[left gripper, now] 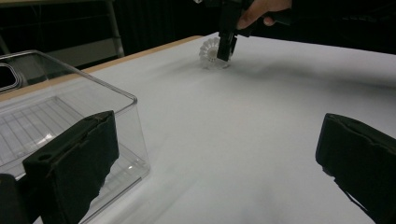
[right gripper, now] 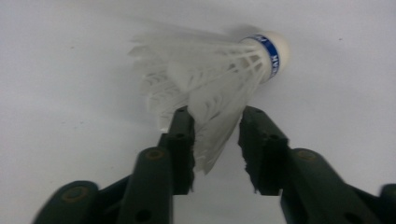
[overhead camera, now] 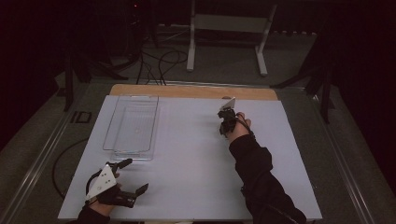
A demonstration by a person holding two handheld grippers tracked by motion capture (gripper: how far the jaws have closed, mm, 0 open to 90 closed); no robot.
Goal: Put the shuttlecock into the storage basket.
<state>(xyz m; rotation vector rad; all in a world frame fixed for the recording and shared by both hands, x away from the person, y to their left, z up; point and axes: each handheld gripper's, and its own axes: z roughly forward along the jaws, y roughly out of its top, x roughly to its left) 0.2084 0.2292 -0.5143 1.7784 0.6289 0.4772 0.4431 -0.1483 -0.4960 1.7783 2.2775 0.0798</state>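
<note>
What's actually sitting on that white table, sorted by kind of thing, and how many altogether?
White feathered shuttlecock with a blue-banded cork tip: 1
Clear plastic rectangular bin with a ribbed floor: 1
Hand-held black two-jaw claw: 2, the left claw and the right claw
Total: 4

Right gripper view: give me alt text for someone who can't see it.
A white feather shuttlecock lies on its side on a white table, its blue-banded cork tip pointing up and right. The right hand-held gripper reaches from below, its two black jaws straddling the lower edge of the feather skirt; the left jaw is against the feathers and a gap remains on the right.
</note>
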